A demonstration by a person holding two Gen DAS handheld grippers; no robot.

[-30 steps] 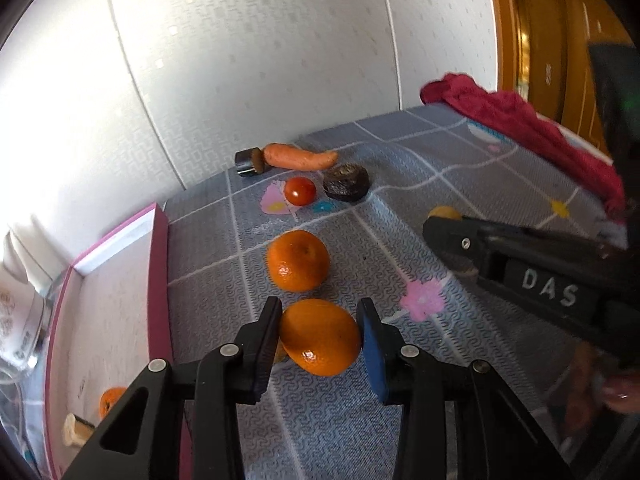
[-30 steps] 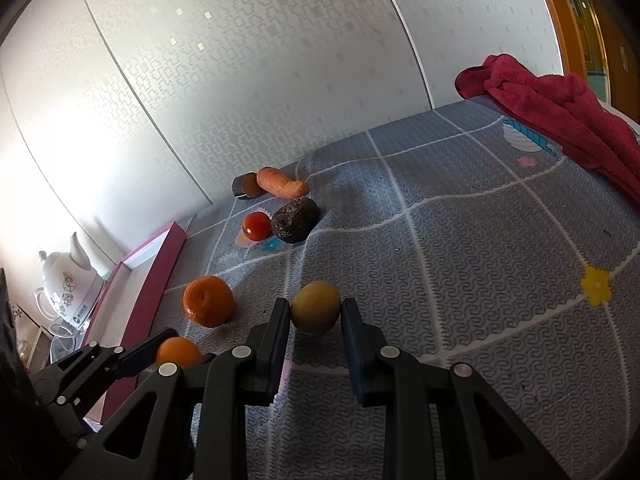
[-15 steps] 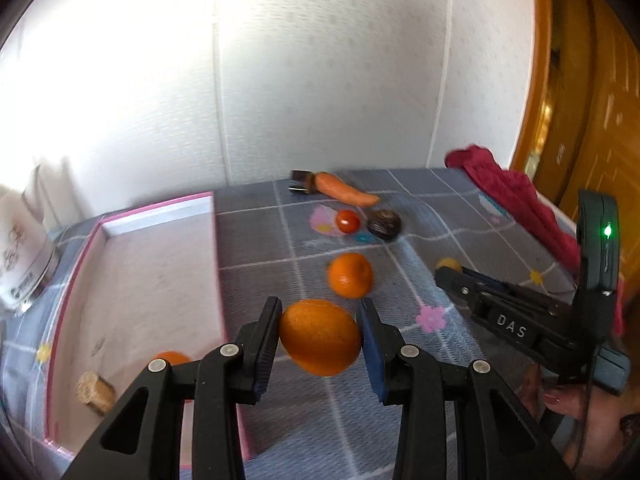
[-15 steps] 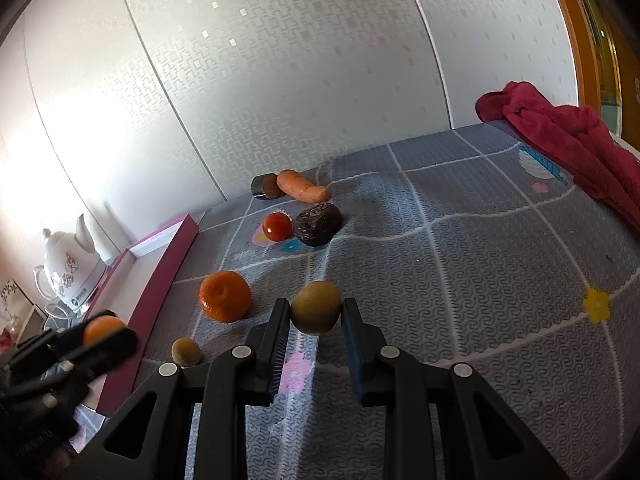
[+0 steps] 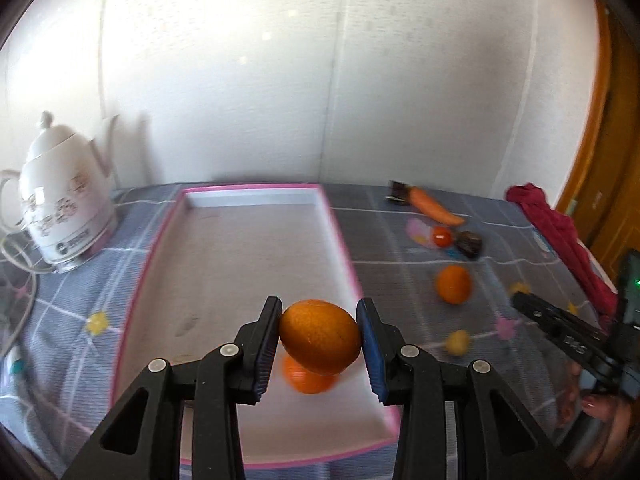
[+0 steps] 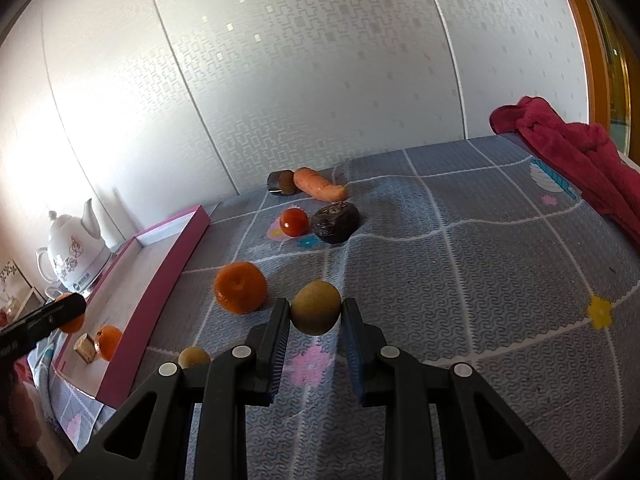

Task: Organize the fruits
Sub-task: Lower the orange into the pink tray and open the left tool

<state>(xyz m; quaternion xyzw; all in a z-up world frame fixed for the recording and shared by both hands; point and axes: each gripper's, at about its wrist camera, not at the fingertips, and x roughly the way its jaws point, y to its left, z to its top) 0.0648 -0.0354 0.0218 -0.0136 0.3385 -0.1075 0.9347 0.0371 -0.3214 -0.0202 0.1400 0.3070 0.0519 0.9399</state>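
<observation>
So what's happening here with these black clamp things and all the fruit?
A person is sorting fruit into a pink tray, with a clamp tool in each hand. The left gripper has its jaws closed on an orange, held above the tray, where another orange lies. The right gripper grips a small greenish-brown fruit over the grey mat. One orange, a tomato and a carrot lie on the mat.

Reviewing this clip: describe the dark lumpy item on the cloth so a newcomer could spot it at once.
Start at the pink tray on the grey patterned tablecloth, then look toward the wall to the carrot. Just in front of the carrot, beside the small red tomato, sits the dark lumpy item. It is the only near-black, wrinkled piece; its neighbours are smooth and bright.
</observation>
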